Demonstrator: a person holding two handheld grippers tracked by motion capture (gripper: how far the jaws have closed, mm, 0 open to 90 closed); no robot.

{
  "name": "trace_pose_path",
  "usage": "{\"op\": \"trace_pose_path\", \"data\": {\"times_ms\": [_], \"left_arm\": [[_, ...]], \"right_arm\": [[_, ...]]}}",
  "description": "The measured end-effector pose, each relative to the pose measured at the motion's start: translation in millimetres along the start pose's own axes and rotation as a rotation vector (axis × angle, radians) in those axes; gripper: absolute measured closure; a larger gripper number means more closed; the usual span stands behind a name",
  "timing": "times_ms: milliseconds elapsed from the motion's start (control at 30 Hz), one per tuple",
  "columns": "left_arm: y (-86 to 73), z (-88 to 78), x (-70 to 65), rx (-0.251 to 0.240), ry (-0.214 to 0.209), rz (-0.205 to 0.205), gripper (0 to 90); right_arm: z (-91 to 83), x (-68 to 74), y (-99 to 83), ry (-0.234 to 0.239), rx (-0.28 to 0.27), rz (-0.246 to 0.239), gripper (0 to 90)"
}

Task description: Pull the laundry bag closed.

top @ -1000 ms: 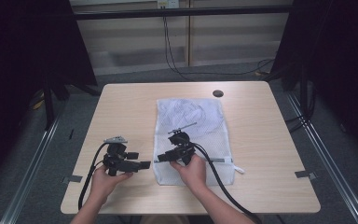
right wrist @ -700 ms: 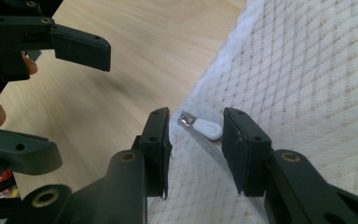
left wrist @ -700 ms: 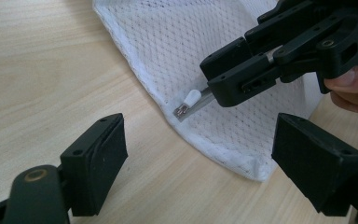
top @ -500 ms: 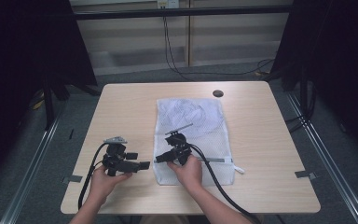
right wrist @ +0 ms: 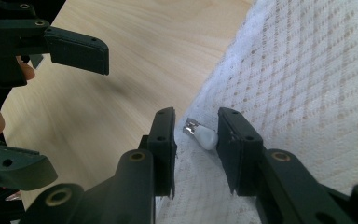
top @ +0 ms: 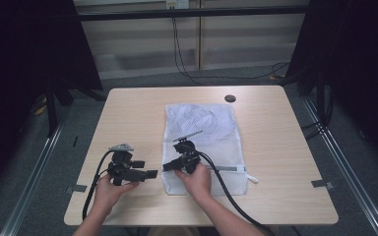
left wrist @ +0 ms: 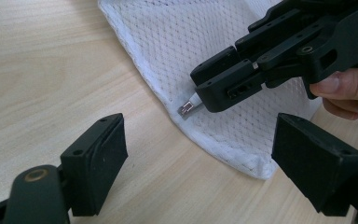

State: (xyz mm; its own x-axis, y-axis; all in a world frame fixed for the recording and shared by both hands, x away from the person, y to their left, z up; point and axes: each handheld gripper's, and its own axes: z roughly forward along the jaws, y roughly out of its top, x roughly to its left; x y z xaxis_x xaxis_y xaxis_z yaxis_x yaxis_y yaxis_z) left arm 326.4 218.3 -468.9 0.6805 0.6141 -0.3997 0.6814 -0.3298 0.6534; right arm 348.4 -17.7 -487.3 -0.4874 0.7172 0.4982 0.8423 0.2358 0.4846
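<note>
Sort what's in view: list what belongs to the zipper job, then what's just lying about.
Job: mesh laundry bag; its zipper pull; right gripper, jaws just closing around the pull; left gripper, open beside the bag.

Lying about: table; dark round cap.

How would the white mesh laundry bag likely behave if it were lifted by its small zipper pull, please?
The white mesh laundry bag lies flat and thin, so it would probably drape limply. It looks light. The small white zipper pull, between the right claw jaws that have just been closing, might slip out.
</note>
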Motion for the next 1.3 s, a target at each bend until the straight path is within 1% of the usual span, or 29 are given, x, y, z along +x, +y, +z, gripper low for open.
{"op": "trace_pose_path", "data": {"times_ms": [33,100,133,267,300,333,367,500,533,567,633,700,733,833,867,933,967,1000,1067,1100,1133,1167,1200,1267,1300], "left_arm": [[0.0,0.0,0.0,0.001,0.000,0.000,17.7],[-0.1,0.2,-0.2,0.001,0.000,0.002,17.8],[-0.1,0.4,-0.5,0.001,-0.003,-0.001,17.9],[0.0,0.6,-0.1,0.004,-0.001,0.005,18.4],[0.0,0.9,0.2,0.004,-0.003,0.003,18.4],[0.0,0.8,0.3,0.004,0.000,0.000,18.5],[0.0,0.7,0.7,0.005,-0.004,0.002,18.6],[0.0,0.7,1.0,0.009,-0.003,-0.002,18.7],[0.0,1.0,1.0,0.007,-0.005,-0.002,18.7],[0.0,1.1,1.0,0.008,-0.004,-0.003,18.7],[-0.1,1.4,0.9,0.009,-0.003,-0.008,18.6],[-0.1,1.4,1.1,0.011,-0.002,-0.011,18.3],[-0.1,1.3,1.0,0.011,-0.005,-0.013,18.3],[0.0,1.8,1.0,0.010,-0.008,-0.019,18.5],[0.1,1.7,1.9,0.017,-0.013,-0.015,18.5],[-0.3,3.4,1.3,0.016,-0.017,-0.033,18.8],[-0.3,4.0,1.8,0.020,-0.021,-0.031,18.9],[-0.2,5.0,1.8,0.018,-0.029,-0.038,18.9],[0.1,6.6,1.7,0.022,-0.039,-0.044,19.0],[0.4,7.4,1.8,0.022,-0.045,-0.047,19.5],[0.7,8.6,0.4,0.015,-0.054,-0.071,19.5],[1.3,9.2,-0.6,0.016,-0.061,-0.075,19.5],[2.7,10.0,-2.8,0.011,-0.070,-0.070,19.5],[4.3,11.0,-5.6,0.008,-0.070,-0.071,19.5],[5.5,11.8,-7.7,0.011,-0.074,-0.070,19.6]], "right_arm": [[0.4,-0.9,0.1,0.005,0.001,-0.004,70.1],[1.1,-0.9,0.2,0.006,0.010,0.011,73.0],[2.3,-1.6,0.3,0.011,0.005,0.007,74.1],[4.7,-2.5,0.9,0.031,0.009,0.019,75.2],[5.1,-2.1,1.1,0.025,0.017,0.026,75.2],[6.1,-2.8,1.4,0.025,0.015,0.019,75.8],[6.4,-2.8,1.6,0.022,0.026,0.026,76.7],[8.0,-3.8,3.0,0.031,0.025,0.026,78.1],[9.6,-3.9,3.0,0.042,0.030,0.034,80.9],[10.3,-2.9,3.3,0.038,0.042,0.039,82.4],[11.5,-3.0,3.3,0.038,0.045,0.030,83.3],[11.4,-3.2,3.9,0.039,0.047,0.039,84.7],[10.6,-3.6,4.3,0.044,0.048,0.041,86.1],[9.7,-4.1,4.6,0.045,0.047,0.036,86.3],[8.2,-3.7,4.8,0.045,0.046,0.044,86.4],[5.9,-3.5,5.4,0.053,0.036,0.046,86.7],[4.5,-4.4,5.8,0.060,0.032,0.039,86.8],[2.4,-3.6,6.1,0.055,0.031,0.049,86.8],[-0.7,-4.0,6.9,0.068,0.023,0.043,86.8],[-2.4,-3.4,7.2,0.073,0.018,0.048,86.8],[-4.1,-3.4,7.6,0.073,0.014,0.050,86.9],[-5.2,-4.1,7.9,0.081,0.006,0.046,86.8],[-6.8,-4.1,8.2,0.083,0.010,0.054,86.9],[-8.6,-5.0,8.1,0.097,0.001,0.056,87.0],[-9.8,-4.9,8.0,0.097,0.002,0.056,87.0]]}}
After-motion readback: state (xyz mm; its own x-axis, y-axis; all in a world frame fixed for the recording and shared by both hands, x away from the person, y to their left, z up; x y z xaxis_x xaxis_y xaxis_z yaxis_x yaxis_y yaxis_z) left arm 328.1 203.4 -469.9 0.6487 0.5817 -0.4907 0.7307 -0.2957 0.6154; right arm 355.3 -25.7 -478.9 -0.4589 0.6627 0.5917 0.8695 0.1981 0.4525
